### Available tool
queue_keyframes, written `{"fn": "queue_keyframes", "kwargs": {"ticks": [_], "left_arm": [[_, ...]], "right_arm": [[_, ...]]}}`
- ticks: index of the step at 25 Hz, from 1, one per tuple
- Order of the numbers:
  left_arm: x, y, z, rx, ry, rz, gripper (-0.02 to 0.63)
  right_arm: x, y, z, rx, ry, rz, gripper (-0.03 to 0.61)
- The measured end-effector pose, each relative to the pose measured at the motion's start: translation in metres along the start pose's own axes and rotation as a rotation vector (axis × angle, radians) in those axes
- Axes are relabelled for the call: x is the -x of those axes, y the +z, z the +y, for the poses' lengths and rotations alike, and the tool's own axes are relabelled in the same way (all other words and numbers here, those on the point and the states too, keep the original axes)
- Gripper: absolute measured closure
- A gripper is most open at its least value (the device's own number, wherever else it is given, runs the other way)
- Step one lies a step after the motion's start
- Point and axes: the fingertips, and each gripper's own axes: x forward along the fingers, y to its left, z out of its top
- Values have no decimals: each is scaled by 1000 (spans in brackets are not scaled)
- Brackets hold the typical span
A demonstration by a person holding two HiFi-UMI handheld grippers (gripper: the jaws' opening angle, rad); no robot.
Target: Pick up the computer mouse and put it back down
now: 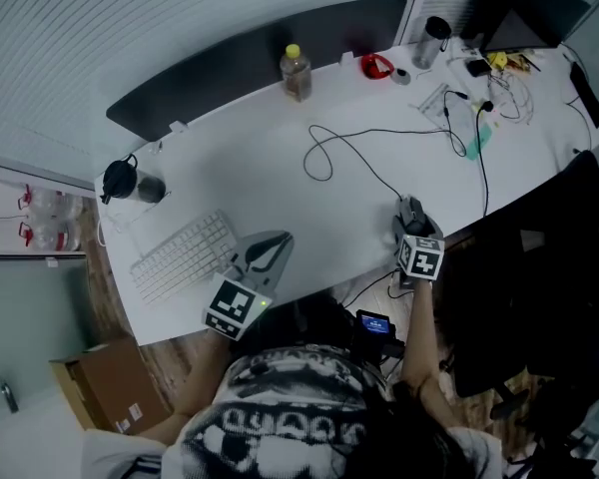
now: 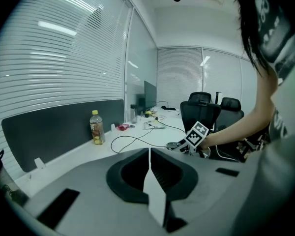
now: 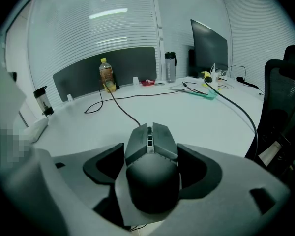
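Your right gripper [image 3: 151,168]: jaws pinched on both sides of the computer mouse [image 3: 151,151], buttons facing far. Mouse location: near edge of the white desk [image 1: 280,158], right part; you cannot tell whether it rests on the surface or clears it. Mouse cable [image 1: 354,153]: runs far and left, ending in a loop.

Your left gripper [image 2: 150,154]: jaws pressed together, nothing between them, at the near edge, left of the mouse.

Keyboard [image 1: 185,257]: white, just left of the left gripper.

Bottle [image 1: 296,73]: yellow cap, upright, far edge by the dark partition [image 1: 250,58].

Tumbler [image 1: 431,41] and monitor [image 1: 524,13]: far right.

Office chair [image 1: 539,267]: black, right of the desk.
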Motion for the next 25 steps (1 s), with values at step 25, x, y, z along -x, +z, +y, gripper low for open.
{"fn": "queue_keyframes", "kwargs": {"ticks": [25], "left_arm": [[18,-18,-30,1,-2,29,603]], "right_arm": [[110,17,112,57,258,-206,377]]}}
